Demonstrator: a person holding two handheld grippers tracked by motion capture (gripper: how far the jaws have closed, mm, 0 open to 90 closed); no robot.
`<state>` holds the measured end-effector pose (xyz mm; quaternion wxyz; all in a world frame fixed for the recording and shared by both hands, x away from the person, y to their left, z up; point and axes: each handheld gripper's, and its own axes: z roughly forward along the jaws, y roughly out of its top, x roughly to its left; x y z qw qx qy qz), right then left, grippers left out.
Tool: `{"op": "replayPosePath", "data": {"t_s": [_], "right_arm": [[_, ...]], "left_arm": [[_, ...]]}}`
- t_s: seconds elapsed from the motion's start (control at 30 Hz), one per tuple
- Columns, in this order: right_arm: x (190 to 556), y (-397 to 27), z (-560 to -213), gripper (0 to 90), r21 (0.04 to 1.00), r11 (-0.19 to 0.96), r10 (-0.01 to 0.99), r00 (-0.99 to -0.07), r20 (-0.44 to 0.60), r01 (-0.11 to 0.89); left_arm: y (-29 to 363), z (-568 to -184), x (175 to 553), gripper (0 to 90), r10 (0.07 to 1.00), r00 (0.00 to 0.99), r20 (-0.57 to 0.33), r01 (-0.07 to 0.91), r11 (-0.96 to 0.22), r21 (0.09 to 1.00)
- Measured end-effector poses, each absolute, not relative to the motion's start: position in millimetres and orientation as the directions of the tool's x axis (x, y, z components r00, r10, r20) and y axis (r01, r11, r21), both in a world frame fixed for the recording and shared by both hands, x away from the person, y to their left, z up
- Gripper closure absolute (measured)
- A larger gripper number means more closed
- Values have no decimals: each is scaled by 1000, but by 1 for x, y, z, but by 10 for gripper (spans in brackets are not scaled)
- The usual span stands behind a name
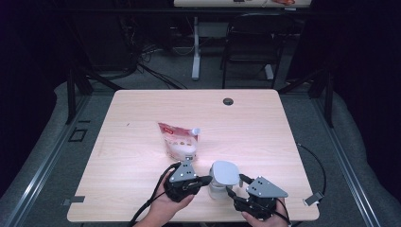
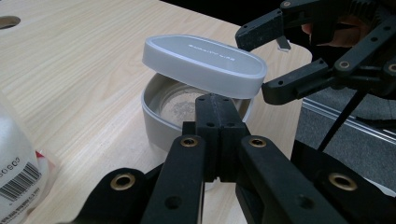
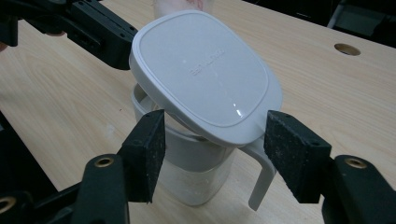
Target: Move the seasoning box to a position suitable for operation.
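Observation:
A clear container (image 1: 217,190) with a pale grey lid (image 1: 224,172) stands near the table's front edge. The lid (image 3: 205,70) sits tilted, raised on one side, so the inside of the container (image 2: 159,123) shows with a little powder at the bottom. My left gripper (image 2: 215,109) is shut on the container's near rim from the left. My right gripper (image 3: 219,156) is open, one jaw on each side of the lid's near edge and its hanging latch (image 3: 259,179), touching neither. A red and white pouch (image 1: 179,141) stands behind the container.
The pouch (image 2: 18,172) stands close beside my left gripper. A cable hole (image 1: 228,101) sits at the table's far edge (image 1: 194,91). Beyond the table are a chair (image 1: 250,42) and another desk's leg (image 1: 196,47).

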<state>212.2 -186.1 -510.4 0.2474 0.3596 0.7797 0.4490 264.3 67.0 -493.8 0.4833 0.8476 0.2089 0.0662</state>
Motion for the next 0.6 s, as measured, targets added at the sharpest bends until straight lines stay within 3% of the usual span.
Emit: {"op": "replayPosePath", "data": {"t_s": [0.6], "right_arm": [[213, -184, -512, 401, 876, 360, 790, -605, -101, 323]], "left_arm": [[69, -494, 264, 900, 420, 903, -90, 290, -440, 850]]}}
